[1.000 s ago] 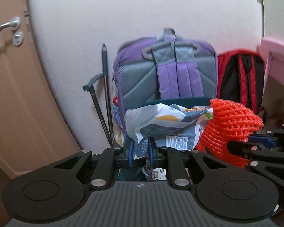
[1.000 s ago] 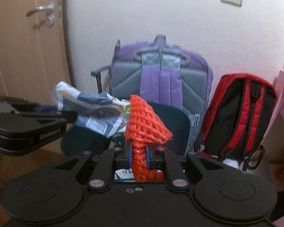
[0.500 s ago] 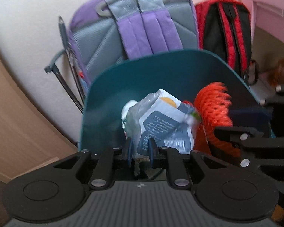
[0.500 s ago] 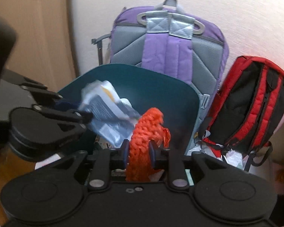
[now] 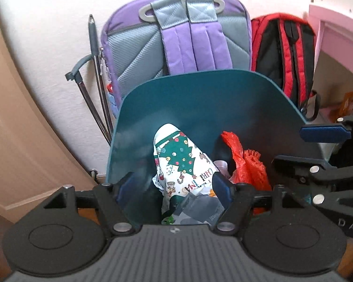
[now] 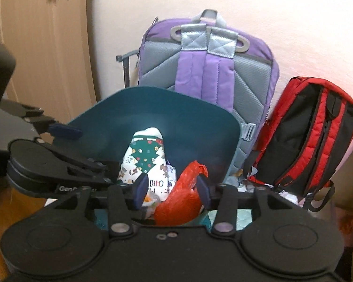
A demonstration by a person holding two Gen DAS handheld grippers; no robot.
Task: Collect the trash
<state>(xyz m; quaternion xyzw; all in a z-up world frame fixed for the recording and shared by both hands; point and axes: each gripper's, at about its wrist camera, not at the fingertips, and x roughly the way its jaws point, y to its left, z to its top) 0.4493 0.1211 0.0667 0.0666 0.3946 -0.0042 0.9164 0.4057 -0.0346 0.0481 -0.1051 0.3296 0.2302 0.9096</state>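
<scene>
Net [image 6: 181,202] in bin [image 6: 153,108], right of wrapping [image 6: 148,164], backpacks [image 6: 207,70] behind

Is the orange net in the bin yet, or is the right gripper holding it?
In the bin. The orange net lies inside the teal bin; the right gripper jaws are opening, clear of it.

Grey-blue crumpled snack wrapper [image 5: 200,208] is half hidden behind the left gripper's body. Teal plastic bin [image 5: 200,98]: bottom not visible. Red-black backpack [image 6: 313,131] is blurred w/ its base covered.
</scene>
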